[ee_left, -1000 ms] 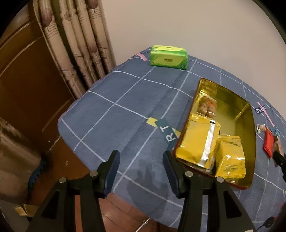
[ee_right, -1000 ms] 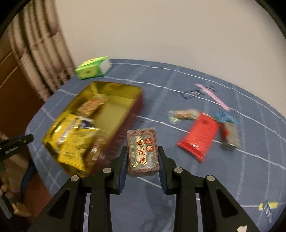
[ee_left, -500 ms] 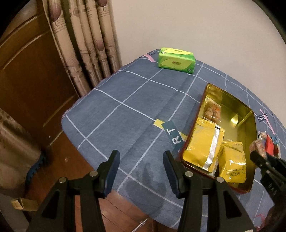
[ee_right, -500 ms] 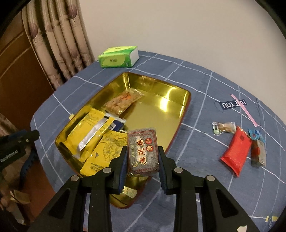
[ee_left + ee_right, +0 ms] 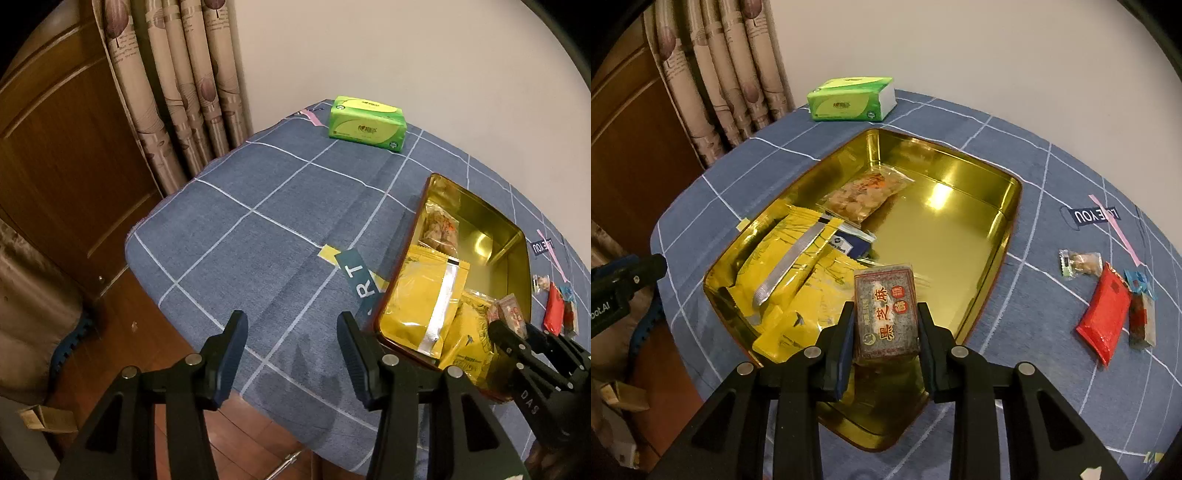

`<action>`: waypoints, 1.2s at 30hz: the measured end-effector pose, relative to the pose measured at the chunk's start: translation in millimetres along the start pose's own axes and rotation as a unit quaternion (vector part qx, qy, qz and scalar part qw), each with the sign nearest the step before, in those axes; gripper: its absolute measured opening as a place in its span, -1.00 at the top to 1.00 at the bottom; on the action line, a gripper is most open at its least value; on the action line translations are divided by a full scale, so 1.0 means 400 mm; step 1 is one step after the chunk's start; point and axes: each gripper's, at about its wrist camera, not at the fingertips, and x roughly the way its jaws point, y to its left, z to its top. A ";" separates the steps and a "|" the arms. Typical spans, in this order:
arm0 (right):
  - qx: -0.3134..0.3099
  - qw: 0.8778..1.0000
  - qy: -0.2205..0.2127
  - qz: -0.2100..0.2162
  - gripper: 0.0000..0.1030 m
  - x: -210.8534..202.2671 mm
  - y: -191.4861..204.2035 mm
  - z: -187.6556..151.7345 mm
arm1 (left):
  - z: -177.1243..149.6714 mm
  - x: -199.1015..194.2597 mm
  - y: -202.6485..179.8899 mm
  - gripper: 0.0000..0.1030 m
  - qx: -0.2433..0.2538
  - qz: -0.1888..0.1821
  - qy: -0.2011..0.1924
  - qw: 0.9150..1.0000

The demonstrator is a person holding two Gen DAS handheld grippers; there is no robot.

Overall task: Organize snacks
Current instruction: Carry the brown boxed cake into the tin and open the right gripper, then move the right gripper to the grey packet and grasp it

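Observation:
My right gripper (image 5: 884, 325) is shut on a grey sesame snack packet (image 5: 886, 308) and holds it above the near end of the gold tin tray (image 5: 1008, 229). The tray holds yellow snack bags (image 5: 798, 266) and a clear packet of orange-brown snacks (image 5: 866, 194). In the left wrist view the tray (image 5: 513, 251) lies at the right, with the right gripper (image 5: 517, 338) over its near corner. My left gripper (image 5: 291, 347) is open and empty over the table's near left edge. A red packet (image 5: 1106, 314) and small wrapped snacks (image 5: 1078, 262) lie on the cloth right of the tray.
A green tissue pack (image 5: 851, 99) stands at the far edge of the blue checked tablecloth (image 5: 258, 229). Curtains (image 5: 177, 85) and a wooden door (image 5: 55, 147) stand to the left. The floor shows below the table's near edge.
My right gripper has carried the sesame packet left, from beside the tray to above its near end. The left gripper has pulled back a little and stays open.

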 end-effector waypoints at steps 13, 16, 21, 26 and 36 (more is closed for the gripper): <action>0.003 1.000 0.001 0.007 0.40 -0.004 0.001 -0.006 | -0.003 0.000 -0.003 0.00 -0.001 0.001 -0.003 1.000; 0.003 1.000 0.001 0.008 0.37 -0.004 0.000 -0.007 | -0.003 -0.001 -0.003 0.00 -0.001 0.001 -0.002 1.000; 0.009 1.000 0.000 0.017 0.22 -0.012 -0.004 -0.007 | -0.004 0.000 -0.005 0.00 0.000 0.002 -0.002 1.000; 0.005 1.000 -0.016 0.016 0.05 -0.037 -0.002 -0.002 | -0.003 0.001 -0.007 0.00 0.002 0.002 -0.003 1.000; 0.020 0.999 -0.038 0.016 0.04 -0.091 -0.037 -0.004 | -0.001 0.002 -0.009 0.00 0.007 0.000 -0.006 1.000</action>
